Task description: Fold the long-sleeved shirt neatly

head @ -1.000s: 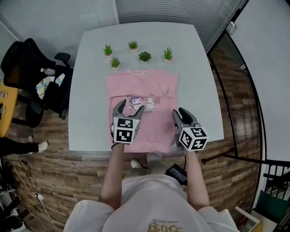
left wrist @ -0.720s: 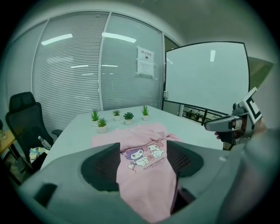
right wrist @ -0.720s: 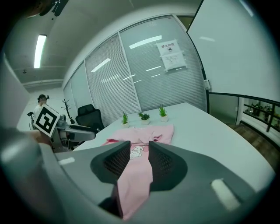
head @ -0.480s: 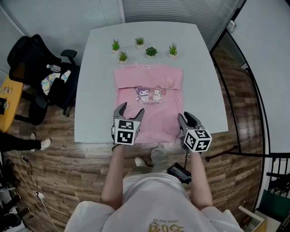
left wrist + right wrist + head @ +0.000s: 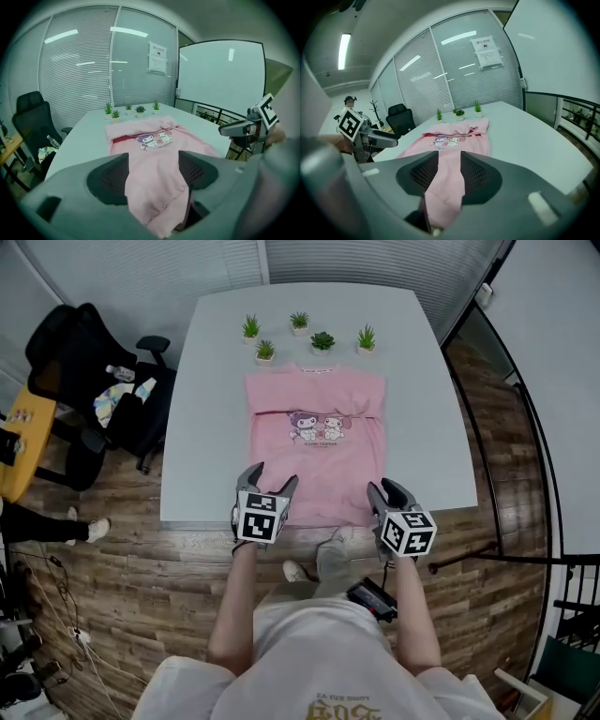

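A pink long-sleeved shirt with a cartoon print lies flat on the white table, sleeves folded in, collar at the far end, hem at the near edge. My left gripper stands at the hem's left corner with its jaws wide apart. In the left gripper view the pink cloth runs between the jaws, and the pads do not press on it. My right gripper is at the hem's right corner. Its jaws are opening, with cloth in the narrow gap between them.
Several small potted plants stand in a row beyond the collar. A black office chair with clutter sits left of the table, a yellow desk further left. A dark railing runs along the right. The person stands at the near edge.
Both grippers have drawn back toward the person, from over the shirt's lower part to its hem at the table's near edge. The shirt lies as before.
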The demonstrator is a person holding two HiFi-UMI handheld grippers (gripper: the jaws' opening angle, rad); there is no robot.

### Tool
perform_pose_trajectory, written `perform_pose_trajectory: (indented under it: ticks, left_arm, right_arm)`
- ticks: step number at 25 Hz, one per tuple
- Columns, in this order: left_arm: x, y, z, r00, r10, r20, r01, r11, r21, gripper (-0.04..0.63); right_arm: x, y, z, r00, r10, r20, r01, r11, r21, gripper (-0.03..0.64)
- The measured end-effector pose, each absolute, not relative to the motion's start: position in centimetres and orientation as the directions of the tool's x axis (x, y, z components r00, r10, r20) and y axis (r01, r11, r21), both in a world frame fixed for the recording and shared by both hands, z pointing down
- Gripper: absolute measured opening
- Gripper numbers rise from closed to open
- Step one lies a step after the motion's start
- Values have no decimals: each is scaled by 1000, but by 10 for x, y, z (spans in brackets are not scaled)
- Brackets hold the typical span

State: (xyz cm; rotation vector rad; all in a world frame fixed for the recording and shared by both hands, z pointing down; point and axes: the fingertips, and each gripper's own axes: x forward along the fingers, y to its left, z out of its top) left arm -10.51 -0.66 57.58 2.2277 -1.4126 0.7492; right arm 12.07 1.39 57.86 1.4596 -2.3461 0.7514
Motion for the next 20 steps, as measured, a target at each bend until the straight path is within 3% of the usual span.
perform_pose_trajectory:
  ticks: [20]
  left_arm:
    - [-141,79,664,285,-524,802,-921,-381,78,341]
  right_arm:
    - [122,90,667,-451,-609,652,-890,360,-279,213]
